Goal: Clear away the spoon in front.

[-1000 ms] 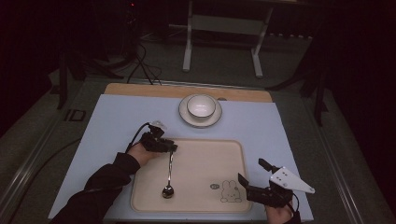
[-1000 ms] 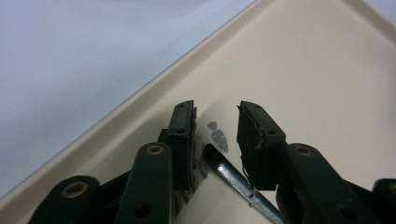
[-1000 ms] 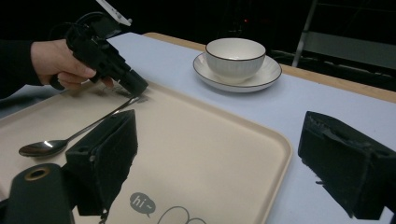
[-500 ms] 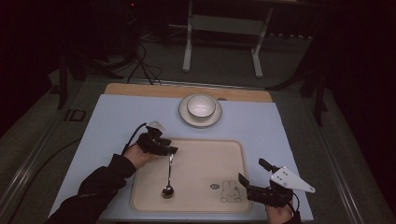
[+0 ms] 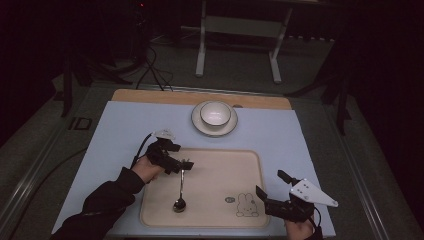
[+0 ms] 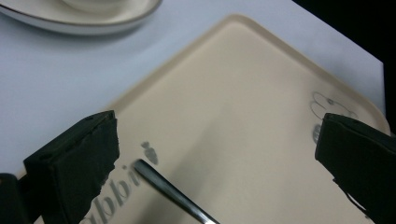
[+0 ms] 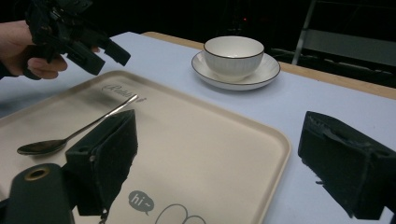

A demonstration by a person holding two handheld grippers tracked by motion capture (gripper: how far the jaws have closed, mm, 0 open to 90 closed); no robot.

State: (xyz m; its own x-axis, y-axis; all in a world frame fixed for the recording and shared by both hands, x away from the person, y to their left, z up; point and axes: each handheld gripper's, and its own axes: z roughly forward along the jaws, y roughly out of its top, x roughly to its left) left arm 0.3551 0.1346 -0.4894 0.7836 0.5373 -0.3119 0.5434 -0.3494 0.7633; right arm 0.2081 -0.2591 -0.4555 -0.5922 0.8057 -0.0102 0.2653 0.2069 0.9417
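Spoon (image 5: 180,189) flat on the cream tray (image 5: 250,160), bowl end toward the near edge of the tray, handle tip toward its far left corner, just under the left gripper (image 5: 184,165). Jaws of the left gripper just opened wide, now spread to either side of the handle tip and clear of it, nothing between the pads, as seen in the left gripper view (image 6: 161,184); gripper lifted slightly off the tray compared with a second ago, spoon unmoved on the tray surface. Reads as a release: spoon set down on the tray, placement step judged complete, left hand free to withdraw. Right gripper (image 5: 275,197) at the right near corner of the tray, jaws wide apart and empty, position as before. Bowl (image 5: 215,113) on its saucer (image 5: 200,127) beyond the far edge of the tray, on the pale blue tabletop (image 5: 310,145). Printing on the tray: script "Rabbit"-like word near the far left corner, partly blurred (image 7: 119,90); a speech bubble reading "hi~" (image 7: 140,199) beside a line-drawn rabbit (image 5: 246,204) near the right near corner.
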